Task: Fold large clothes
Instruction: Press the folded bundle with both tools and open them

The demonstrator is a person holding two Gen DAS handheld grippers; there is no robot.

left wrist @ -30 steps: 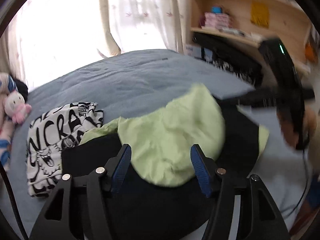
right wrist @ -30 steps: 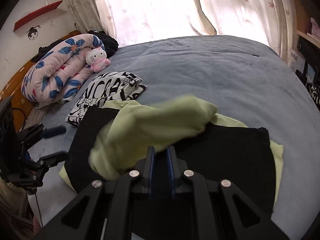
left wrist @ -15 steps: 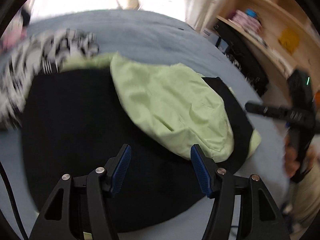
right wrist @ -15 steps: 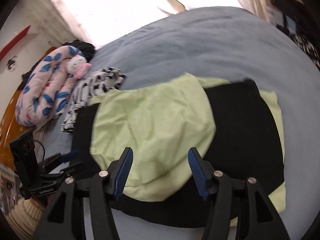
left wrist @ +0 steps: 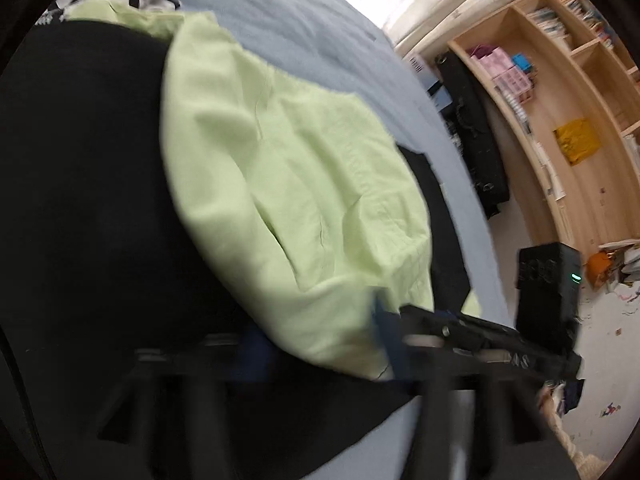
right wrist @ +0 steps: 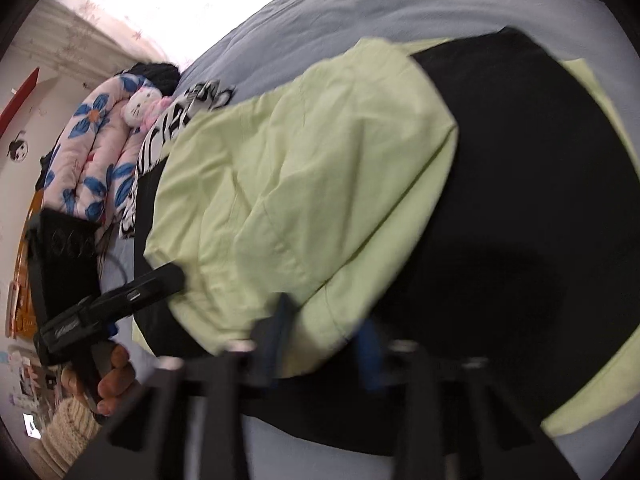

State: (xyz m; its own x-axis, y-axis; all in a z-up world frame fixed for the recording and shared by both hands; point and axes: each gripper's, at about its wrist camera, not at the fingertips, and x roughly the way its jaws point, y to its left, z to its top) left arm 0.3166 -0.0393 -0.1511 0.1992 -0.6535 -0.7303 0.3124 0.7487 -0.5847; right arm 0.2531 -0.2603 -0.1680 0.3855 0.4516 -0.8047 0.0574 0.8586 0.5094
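A black and light-green garment lies on the bed; its green part (left wrist: 288, 184) is folded over the black part (left wrist: 80, 184). It also shows in the right wrist view (right wrist: 296, 184), with black cloth (right wrist: 520, 208) to the right. My left gripper (left wrist: 316, 348) is open, low at the garment's near edge, blurred by motion. My right gripper (right wrist: 324, 344) is open, its blue pads on either side of the green fold's near edge. Each gripper shows in the other's view: the right one (left wrist: 480, 332) and the left one (right wrist: 132, 292).
The grey-blue bed cover (left wrist: 288, 28) extends beyond the garment. A black-and-white printed garment (right wrist: 180, 120) lies beside it, next to a floral quilt (right wrist: 92, 152) and a plush toy (right wrist: 140, 106). Wooden shelves (left wrist: 560, 100) stand to the right.
My right gripper opened and let go of the green flap, which now lies folded over the black part. Both grippers have dropped low and close to the garment's near edge.
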